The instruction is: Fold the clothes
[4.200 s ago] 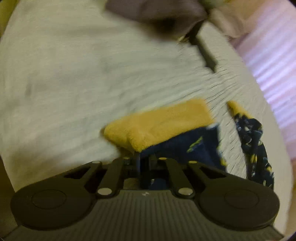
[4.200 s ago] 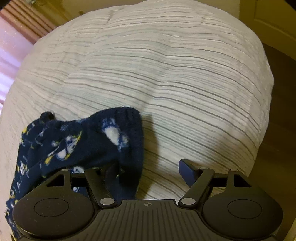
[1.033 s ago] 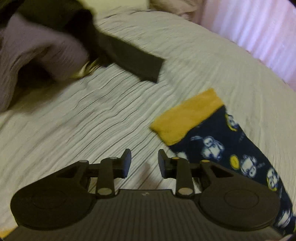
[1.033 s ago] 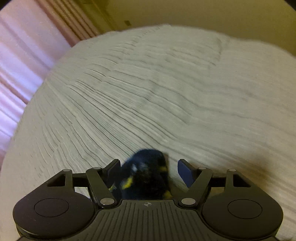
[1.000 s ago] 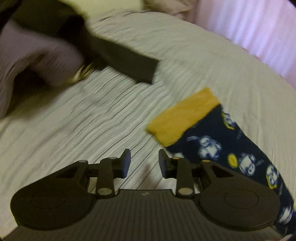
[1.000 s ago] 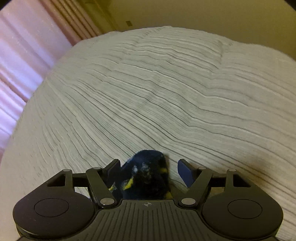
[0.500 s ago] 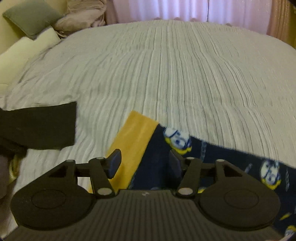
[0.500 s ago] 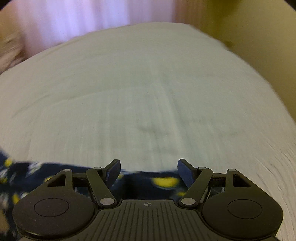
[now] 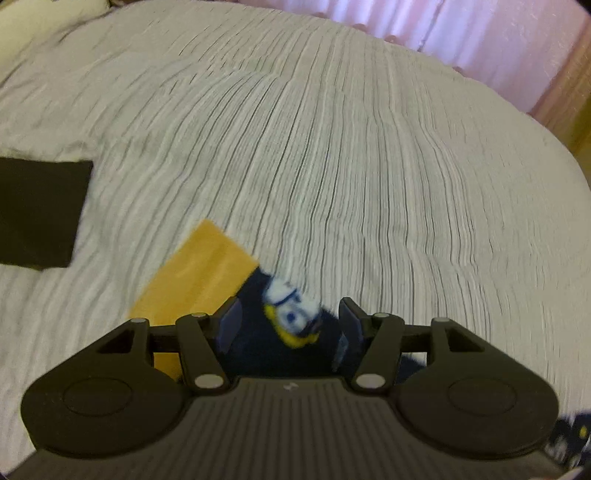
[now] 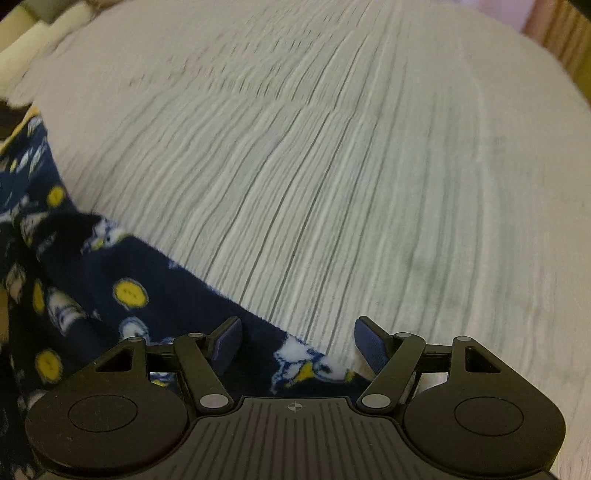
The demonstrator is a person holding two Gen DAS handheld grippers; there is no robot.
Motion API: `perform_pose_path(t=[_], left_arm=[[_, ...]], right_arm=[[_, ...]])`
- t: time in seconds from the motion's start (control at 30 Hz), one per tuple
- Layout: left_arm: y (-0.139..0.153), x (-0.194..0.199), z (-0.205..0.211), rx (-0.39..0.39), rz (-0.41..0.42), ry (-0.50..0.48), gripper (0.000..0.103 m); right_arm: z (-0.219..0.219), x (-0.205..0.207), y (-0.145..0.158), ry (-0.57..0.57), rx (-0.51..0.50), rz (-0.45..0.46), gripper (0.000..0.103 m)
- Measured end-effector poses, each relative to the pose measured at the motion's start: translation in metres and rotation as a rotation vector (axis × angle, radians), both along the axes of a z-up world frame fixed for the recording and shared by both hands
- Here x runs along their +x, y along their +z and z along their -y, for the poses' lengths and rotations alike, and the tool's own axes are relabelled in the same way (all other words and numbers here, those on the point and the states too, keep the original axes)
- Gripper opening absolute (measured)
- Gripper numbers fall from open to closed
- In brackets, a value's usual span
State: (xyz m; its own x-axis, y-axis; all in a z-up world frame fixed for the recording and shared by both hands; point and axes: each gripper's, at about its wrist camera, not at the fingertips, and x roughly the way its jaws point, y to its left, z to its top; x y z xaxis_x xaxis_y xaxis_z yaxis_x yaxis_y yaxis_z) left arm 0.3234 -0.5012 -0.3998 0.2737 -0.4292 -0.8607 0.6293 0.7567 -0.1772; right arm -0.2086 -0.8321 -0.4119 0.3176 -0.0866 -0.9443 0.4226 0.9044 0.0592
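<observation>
**Both grippers spread above a printed fleece garment on the bed**

Striped white bedding (image 9: 332, 147) fills both views, a wide ribbed cover with thin dark lines running away from the cameras. Pink curtains (image 9: 461, 33) hang beyond its far edge in the left wrist view.

On this cover lies the navy fleece garment with yellow and white cartoon print (image 10: 110, 288). The left gripper (image 9: 290, 323) hovers over it with its fingers released and spread apart, the navy cloth and one blurred printed figure showing in the gap between them; nothing is pinched. The right gripper (image 10: 297, 341) is likewise spread wide, poised over the garment's far edge, where navy cloth gives way to bare cover.

Only the left wrist view shows the garment's mustard-yellow cuff band (image 9: 195, 269), which juts out to the left of the fingers, and a flat black piece of cloth (image 9: 37, 210) lying apart from it at the left edge. Only the right wrist view shows how the garment runs on leftward in a long, rumpled stretch towards the frame's edge, with pale pillows (image 10: 48, 29) in the far left corner.

Ahead and to the right of both grippers the cover lies bare to its rounded far edge.
</observation>
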Motion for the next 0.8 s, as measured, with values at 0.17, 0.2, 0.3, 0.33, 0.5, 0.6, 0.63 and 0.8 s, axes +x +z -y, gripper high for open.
perform_pose_path(t=[0.17,0.2,0.3,0.33,0.5,0.6,0.63,0.8], left_arm=[[-0.032,0.027,0.018,0.062,-0.089,0.141,0.053],[-0.040,0.031,0.021,0.080,-0.108,0.158,0.049],[-0.041,0.030,0.021,0.104,-0.053,0.163,0.005],[-0.037,0.028,0.017,0.088,-0.026,0.166,0.003],[0.020,0.021,-0.010,-0.164,0.237,0.222,0.000],[0.034,0.042,-0.006,-0.193,0.260,0.285,0.000],[0.033,0.049,-0.003,-0.176,0.246,0.296,0.000],[0.010,0.036,0.011,-0.015,0.070,0.209,0.015]], right_arm=[[-0.001,0.003,-0.019,0.068,0.024,-0.037,0.071],[-0.002,0.004,-0.021,0.076,0.023,-0.038,0.069],[-0.005,0.004,-0.016,0.073,0.024,-0.006,0.002],[-0.006,0.004,-0.013,0.085,0.025,0.003,0.002],[0.003,-0.010,0.016,0.001,-0.061,0.136,0.001],[0.021,-0.018,0.029,-0.147,-0.184,0.211,0.000],[0.028,-0.017,0.027,-0.194,-0.181,0.213,0.000],[0.045,-0.011,0.013,-0.310,-0.068,0.194,0.000]])
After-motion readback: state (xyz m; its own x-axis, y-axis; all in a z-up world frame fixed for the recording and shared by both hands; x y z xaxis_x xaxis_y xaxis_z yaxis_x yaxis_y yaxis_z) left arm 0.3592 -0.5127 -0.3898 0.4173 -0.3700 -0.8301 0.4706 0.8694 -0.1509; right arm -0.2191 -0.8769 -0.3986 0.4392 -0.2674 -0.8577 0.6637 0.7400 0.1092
